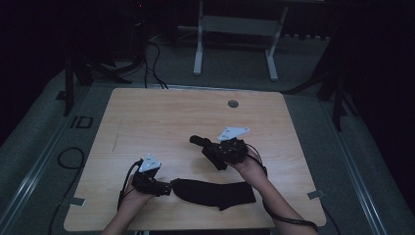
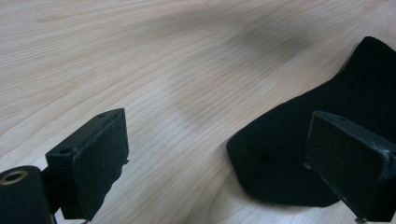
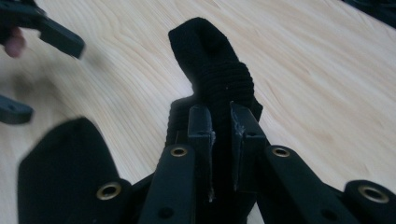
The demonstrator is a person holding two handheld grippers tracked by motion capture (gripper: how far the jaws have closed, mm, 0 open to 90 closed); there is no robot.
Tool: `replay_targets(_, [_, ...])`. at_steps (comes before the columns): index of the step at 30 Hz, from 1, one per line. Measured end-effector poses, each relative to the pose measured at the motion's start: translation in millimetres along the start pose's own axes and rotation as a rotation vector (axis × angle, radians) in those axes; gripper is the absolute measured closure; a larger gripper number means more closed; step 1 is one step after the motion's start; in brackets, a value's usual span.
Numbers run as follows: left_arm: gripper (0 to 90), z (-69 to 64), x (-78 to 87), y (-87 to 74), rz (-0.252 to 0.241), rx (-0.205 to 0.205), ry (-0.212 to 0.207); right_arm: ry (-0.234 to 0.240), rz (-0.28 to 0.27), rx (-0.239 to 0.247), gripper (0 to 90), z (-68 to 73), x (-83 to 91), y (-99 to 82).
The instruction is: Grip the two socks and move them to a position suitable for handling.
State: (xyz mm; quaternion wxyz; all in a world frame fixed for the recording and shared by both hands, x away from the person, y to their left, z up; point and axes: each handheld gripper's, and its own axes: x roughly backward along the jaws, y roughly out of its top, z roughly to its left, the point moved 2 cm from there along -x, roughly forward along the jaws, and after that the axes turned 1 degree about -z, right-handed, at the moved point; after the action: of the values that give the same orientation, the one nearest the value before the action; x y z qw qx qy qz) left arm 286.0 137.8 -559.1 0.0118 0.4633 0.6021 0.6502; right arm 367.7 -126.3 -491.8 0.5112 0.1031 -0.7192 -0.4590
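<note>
- Your right hand-held gripper point(image 1: 205, 147) is squeezing a black sock point(image 3: 215, 70) tight between its jaws.
- In the right gripper view, that sock is sticking up past the jaws, and its end is folding over at the top.
- In the high view, that gripper is sitting above the middle of the tabletop point(image 1: 161, 112), with the dark sock poking out toward the left.
- Your left hand-held gripper point(image 1: 164, 188) is resting near the front edge of the tabletop, and its jaws are standing wide apart with nothing between them.
- A second black sock point(image 1: 215, 192) is lying flat on the tabletop, near the front edge, just to the right of your left gripper.
- In the left gripper view, the rounded end of this flat sock point(image 2: 285, 154) is lying close to the right jaw, partly behind it. I cannot tell if the jaw is touching it.
- The bare wood is showing between the two left jaws.
- Your two grippers are staying apart from each other, the right one farther back on the tabletop than the left.
</note>
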Motion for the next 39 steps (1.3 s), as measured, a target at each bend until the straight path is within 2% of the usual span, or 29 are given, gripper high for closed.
replay_targets(2, [6.5,-1.2,-1.5,0.1,0.003,-0.004,0.004,-0.03,0.01,-0.009,80.1,-6.2,2.6,-10.0])
replay_targets(5, [6.5,-2.2,-3.6,-1.7,0.009,-0.003,0.005,-0.041,0.017,-0.04,80.1,-12.2,1.7,-18.9])
replay_targets(6, [6.5,-2.3,-4.2,-2.3,0.01,-0.005,0.007,-0.069,0.034,-0.04,79.9,-16.2,-3.0,-28.0])
replay_targets(11, [6.5,-2.4,-5.5,-6.0,0.019,-0.007,0.014,-0.13,0.085,-0.059,79.5,-23.9,-16.7,-47.3])
replay_targets(15, [6.5,-2.7,-7.4,-8.3,0.025,-0.004,0.012,-0.146,0.113,-0.09,78.9,-29.6,-28.1,-60.3])
replay_targets(18, [6.5,-2.9,-8.1,-8.5,0.025,-0.007,0.009,-0.157,0.138,-0.095,78.1,-31.4,-37.0,-68.9])
replay_targets(22, [6.5,-3.5,-8.4,-8.9,0.025,-0.008,0.005,-0.156,0.118,-0.127,75.9,-32.5,-38.5,-70.9])
replay_targets(23, [6.5,-4.3,-8.8,-9.7,0.027,-0.008,0.002,-0.154,0.118,-0.135,73.0,-32.8,-38.8,-70.6])
replay_targets(24, [6.5,-4.6,-8.8,-10.1,0.029,-0.009,0.001,-0.136,0.124,-0.148,61.0,-34.4,-37.3,-67.1])
replay_targets(25, [6.5,-4.8,-8.7,-10.3,0.03,-0.012,-0.002,-0.139,0.119,-0.158,57.3,-35.2,-33.9,-64.5])
replay_targets(27, [6.5,-4.6,-8.4,-10.7,0.028,-0.009,0.0,-0.136,0.075,-0.178,51.3,-37.1,-23.0,-56.9])
replay_targets(29, [6.5,-4.1,-8.5,-10.1,0.027,-0.007,0.001,-0.138,0.043,-0.192,50.1,-40.2,-11.2,-48.8])
replay_targets(31, [6.5,-4.1,-8.4,-9.1,0.024,-0.006,-0.002,-0.111,0.03,-0.201,48.4,-41.4,-4.3,-43.0])
replay_targets(34, [6.5,-5.0,-8.4,-8.2,0.02,-0.009,-0.002,-0.1,0.046,-0.199,45.7,-39.1,-6.5,-43.2])
replay_targets(36, [6.5,-5.2,-8.0,-8.1,0.02,-0.009,-0.004,-0.086,0.097,-0.181,42.7,-33.9,-19.2,-52.0])
replay_targets(38, [6.5,-4.5,-7.8,-8.5,0.018,-0.009,-0.007,-0.074,0.118,-0.181,42.1,-31.3,-24.8,-57.2])
replay_targets(39, [6.5,-4.2,-7.8,-8.5,0.019,-0.01,-0.006,-0.077,0.137,-0.165,41.9,-29.9,-29.0,-61.1])
